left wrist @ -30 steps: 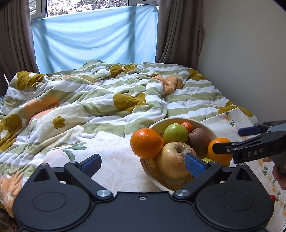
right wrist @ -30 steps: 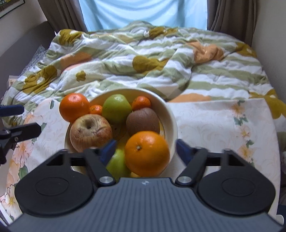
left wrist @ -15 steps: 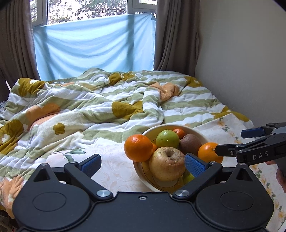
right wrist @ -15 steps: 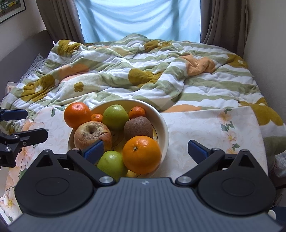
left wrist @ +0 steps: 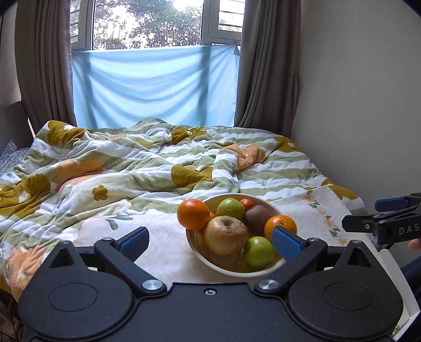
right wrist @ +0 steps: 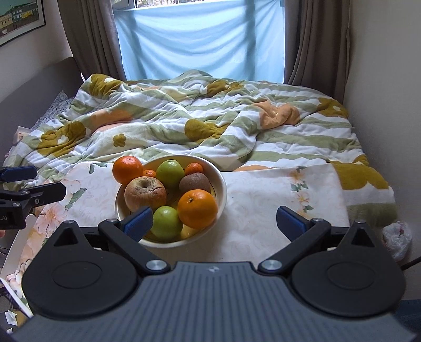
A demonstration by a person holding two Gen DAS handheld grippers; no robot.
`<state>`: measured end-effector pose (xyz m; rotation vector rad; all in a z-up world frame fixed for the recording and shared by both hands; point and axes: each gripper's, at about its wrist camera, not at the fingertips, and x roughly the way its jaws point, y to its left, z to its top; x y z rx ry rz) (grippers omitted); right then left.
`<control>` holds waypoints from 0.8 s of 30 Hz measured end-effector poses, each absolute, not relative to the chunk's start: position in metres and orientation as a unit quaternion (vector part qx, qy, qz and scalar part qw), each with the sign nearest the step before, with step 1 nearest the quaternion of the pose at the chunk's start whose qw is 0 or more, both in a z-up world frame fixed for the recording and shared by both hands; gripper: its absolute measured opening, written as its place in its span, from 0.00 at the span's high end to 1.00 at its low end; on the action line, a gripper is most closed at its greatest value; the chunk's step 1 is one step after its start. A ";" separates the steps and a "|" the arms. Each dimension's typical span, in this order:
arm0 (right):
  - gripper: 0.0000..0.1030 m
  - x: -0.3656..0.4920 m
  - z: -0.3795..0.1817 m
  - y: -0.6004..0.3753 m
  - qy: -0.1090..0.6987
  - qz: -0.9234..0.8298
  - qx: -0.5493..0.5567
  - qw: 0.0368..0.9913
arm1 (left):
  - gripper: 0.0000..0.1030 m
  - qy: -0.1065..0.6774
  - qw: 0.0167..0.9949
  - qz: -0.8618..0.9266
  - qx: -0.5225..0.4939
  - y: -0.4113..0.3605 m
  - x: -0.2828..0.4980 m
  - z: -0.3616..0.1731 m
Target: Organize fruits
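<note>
Since every fruit visible sits piled in the cream ceramic bowl (right wrist: 222, 184) ahead, gathering looks finished; left gripper (left wrist: 209, 240) and right gripper (right wrist: 214, 219) hang spread, empty.

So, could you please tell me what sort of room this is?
Most likely a bedroom: a bed under a rumpled striped floral quilt, a curtained window behind it, and the fruit bowl sitting on a floral cloth spread over the bed.
</note>
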<state>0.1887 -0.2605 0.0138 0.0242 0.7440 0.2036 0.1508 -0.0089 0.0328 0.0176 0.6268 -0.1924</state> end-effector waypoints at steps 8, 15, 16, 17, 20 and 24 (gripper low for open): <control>0.00 0.132 0.024 -0.282 0.344 0.089 0.018 0.935 | 0.01 0.305 0.949 -0.082 0.014 -0.020 0.098 0.028; 0.00 0.097 0.005 -0.293 0.349 0.076 0.005 0.934 | 0.00 0.333 0.940 -0.064 0.024 -0.019 0.080 0.000; 0.00 0.093 0.001 -0.294 0.350 0.072 0.002 0.934 | 0.00 0.338 0.939 -0.060 0.025 -0.018 0.082 -0.005; 0.00 0.091 -0.004 -0.295 0.352 0.068 -0.002 0.934 | 0.00 0.343 0.937 -0.057 0.025 -0.016 0.083 -0.011; 0.00 0.085 -0.022 -0.297 0.361 0.060 -0.007 0.931 | 0.00 0.355 0.933 -0.054 0.028 -0.009 0.094 -0.028; 0.00 0.079 -0.051 -0.300 0.368 0.050 -0.024 0.928 | 0.00 0.366 0.928 -0.050 0.052 0.002 0.114 -0.054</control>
